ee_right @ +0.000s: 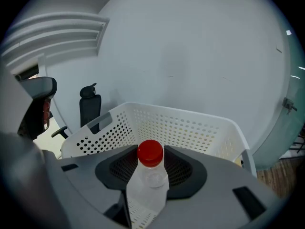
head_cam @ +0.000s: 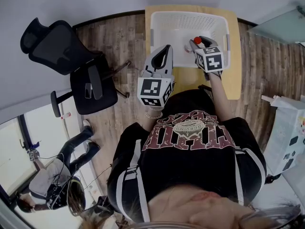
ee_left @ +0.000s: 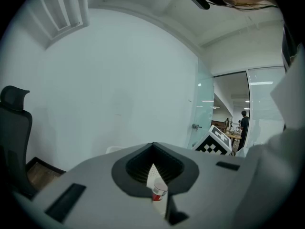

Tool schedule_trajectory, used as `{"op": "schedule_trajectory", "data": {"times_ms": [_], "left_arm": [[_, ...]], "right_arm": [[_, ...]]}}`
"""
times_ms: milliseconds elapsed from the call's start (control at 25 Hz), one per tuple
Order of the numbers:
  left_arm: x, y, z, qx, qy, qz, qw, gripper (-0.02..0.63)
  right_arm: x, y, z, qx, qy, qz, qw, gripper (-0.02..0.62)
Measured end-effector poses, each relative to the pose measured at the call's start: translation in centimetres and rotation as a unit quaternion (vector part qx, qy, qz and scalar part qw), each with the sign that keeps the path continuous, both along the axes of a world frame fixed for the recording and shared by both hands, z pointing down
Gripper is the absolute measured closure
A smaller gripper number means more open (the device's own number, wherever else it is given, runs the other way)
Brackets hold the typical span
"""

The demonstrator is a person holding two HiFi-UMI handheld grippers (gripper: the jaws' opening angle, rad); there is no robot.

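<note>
On the wooden worktop (head_cam: 233,56), pushed against the pale wall, a white perforated basket (head_cam: 187,16) is set, and most of the surface is taken up by it. To the left, on the plank floor (head_cam: 114,42), a black office chair (head_cam: 71,66) is parked well apart from the worktop. A second person (head_cam: 57,175) is seen low at the left, and a white cabinet (head_cam: 286,137) stands at the right.

Over the basket's near right part the right hand-held gripper (head_cam: 198,42) is held, its jaws clamped on a clear bottle (ee_right: 148,185) that is kept upright, its red cap (ee_right: 150,153) uppermost. The basket's far wall is seen behind the bottle.

Near the basket's left wall the left hand-held gripper (head_cam: 165,49) is held, its tips drawn together. Through the slit behind them a small red-and-white thing (ee_left: 158,191) is glimpsed, too small to be identified.
</note>
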State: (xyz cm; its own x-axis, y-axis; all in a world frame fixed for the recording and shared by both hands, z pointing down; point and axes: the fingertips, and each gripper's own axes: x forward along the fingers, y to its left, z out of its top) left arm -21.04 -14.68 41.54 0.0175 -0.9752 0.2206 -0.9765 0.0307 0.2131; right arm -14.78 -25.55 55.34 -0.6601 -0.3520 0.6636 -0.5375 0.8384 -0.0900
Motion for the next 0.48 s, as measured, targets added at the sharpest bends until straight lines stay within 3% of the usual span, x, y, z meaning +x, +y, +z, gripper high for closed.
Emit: {"op": "schedule_trajectory", "data": {"times_ms": [480], "left_arm": [[0.01,0.62,-0.25,0.004,-0.001,-0.004,1.0000,0.560]], "right_arm": [[0.41,-0.09,-0.20,0.015,0.007,0.005,1.000,0.430]]}}
